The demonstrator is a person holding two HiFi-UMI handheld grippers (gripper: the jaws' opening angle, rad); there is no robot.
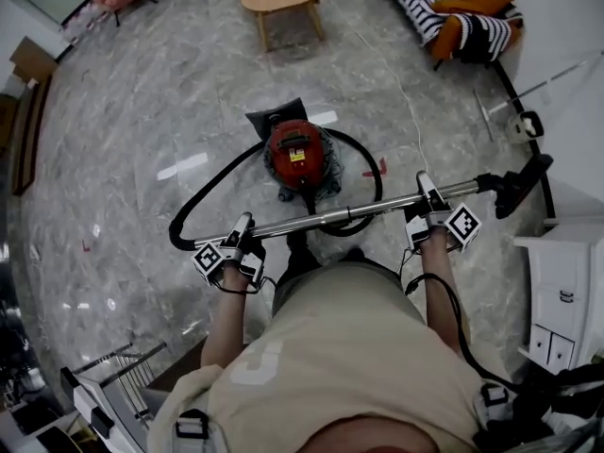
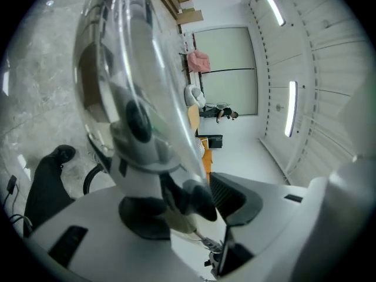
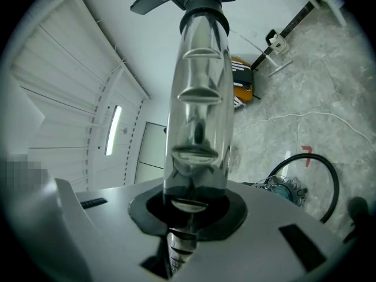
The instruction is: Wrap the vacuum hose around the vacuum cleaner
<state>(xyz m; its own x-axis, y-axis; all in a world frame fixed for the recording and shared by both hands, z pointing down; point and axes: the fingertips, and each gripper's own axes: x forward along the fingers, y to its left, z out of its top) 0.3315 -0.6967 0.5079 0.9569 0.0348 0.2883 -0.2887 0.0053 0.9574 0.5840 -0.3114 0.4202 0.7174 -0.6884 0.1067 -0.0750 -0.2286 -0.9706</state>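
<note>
Beige shirt (image 1: 349, 347) fills the bottom of the head view, and from it both arms reach to a chrome wand (image 1: 330, 215) held level across mid-frame, its nozzle (image 1: 517, 185) at the right edge. On the wand the right gripper (image 1: 427, 192) is clamped narrow, while the left gripper (image 1: 245, 225) has its jaws part open, with the wand lying against one jaw and the other pad clear. Above the wand the red vacuum (image 1: 297, 154) sits at centre on the floor (image 1: 142, 111), its black hose (image 1: 203, 192) looping loose to its left and right.
</note>
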